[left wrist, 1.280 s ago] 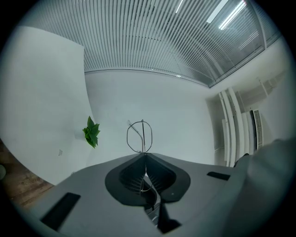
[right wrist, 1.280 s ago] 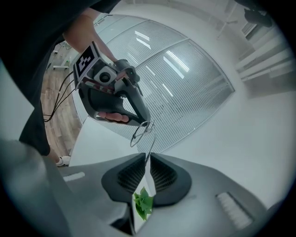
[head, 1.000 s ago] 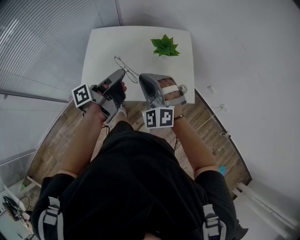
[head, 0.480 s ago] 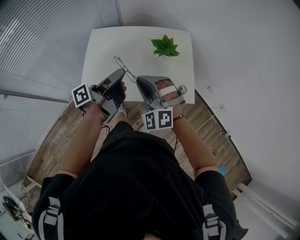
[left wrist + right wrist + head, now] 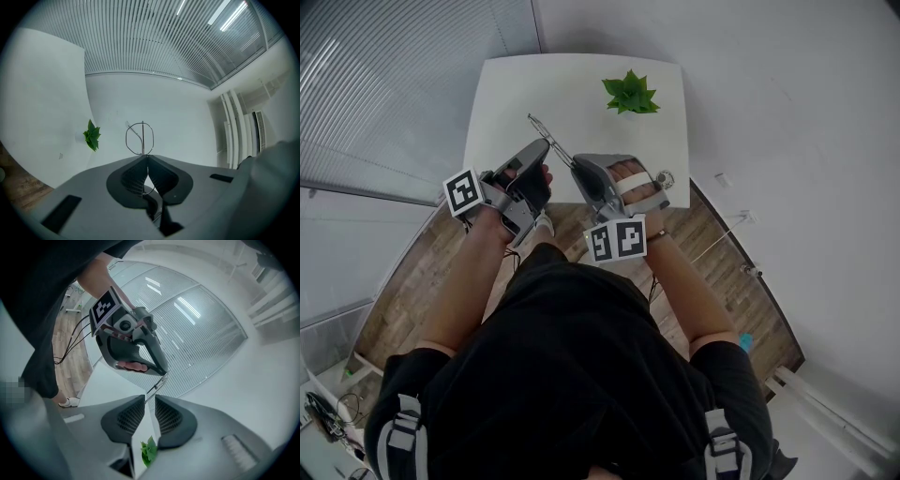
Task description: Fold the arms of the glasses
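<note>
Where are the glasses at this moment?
In the head view the glasses are at upper centre, held over the white table by the left gripper, left of the green plant.

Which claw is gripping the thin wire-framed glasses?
The left claw, shut on the thin wire-framed glasses; the right claw has just been opening, jaws apart, pressing on nothing.

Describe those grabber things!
The left gripper and right gripper are grey plastic, with dark ribbed pads and a marker cube of black and white squares each. The top is black. The right jaws have just been opening, nothing pressed between.
</note>
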Motion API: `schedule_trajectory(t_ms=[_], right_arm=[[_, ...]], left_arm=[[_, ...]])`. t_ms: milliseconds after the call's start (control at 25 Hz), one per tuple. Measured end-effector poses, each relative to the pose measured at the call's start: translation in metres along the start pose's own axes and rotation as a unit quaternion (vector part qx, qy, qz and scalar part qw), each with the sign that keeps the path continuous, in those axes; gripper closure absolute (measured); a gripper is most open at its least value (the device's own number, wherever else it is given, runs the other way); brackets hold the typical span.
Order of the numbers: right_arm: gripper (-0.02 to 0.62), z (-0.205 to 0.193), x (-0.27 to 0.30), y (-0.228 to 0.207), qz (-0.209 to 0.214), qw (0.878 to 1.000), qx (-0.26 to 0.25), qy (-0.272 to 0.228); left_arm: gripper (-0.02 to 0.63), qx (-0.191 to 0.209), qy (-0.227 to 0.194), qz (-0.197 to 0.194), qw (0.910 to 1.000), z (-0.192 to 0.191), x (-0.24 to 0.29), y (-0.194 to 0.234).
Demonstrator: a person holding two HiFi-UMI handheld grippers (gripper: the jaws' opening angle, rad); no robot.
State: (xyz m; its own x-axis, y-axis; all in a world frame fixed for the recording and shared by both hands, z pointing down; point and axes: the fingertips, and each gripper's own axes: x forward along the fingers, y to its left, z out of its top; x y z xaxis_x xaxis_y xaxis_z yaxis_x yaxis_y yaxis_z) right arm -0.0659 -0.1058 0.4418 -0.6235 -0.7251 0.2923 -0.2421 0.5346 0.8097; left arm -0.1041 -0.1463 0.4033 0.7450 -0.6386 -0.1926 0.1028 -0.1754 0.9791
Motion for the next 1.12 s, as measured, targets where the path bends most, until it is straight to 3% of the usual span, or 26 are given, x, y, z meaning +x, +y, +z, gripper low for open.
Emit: schedule_trajectory(t_ms=[720, 1120], right_arm=[[0.492, -0.003, 0.004, 0.006, 0.018, 1.0, 0.021, -0.004], [0.492, -0.024, -0.024, 0.012, 0.02, 0.997, 0.077, -0.005]], left_arm=[[0.595, -0.004, -0.001, 0.006, 1.0, 0.012, -0.003, 0.007], [0.595, 0.003, 0.003, 0.01, 0.9999, -0.003, -0.003, 0.008]])
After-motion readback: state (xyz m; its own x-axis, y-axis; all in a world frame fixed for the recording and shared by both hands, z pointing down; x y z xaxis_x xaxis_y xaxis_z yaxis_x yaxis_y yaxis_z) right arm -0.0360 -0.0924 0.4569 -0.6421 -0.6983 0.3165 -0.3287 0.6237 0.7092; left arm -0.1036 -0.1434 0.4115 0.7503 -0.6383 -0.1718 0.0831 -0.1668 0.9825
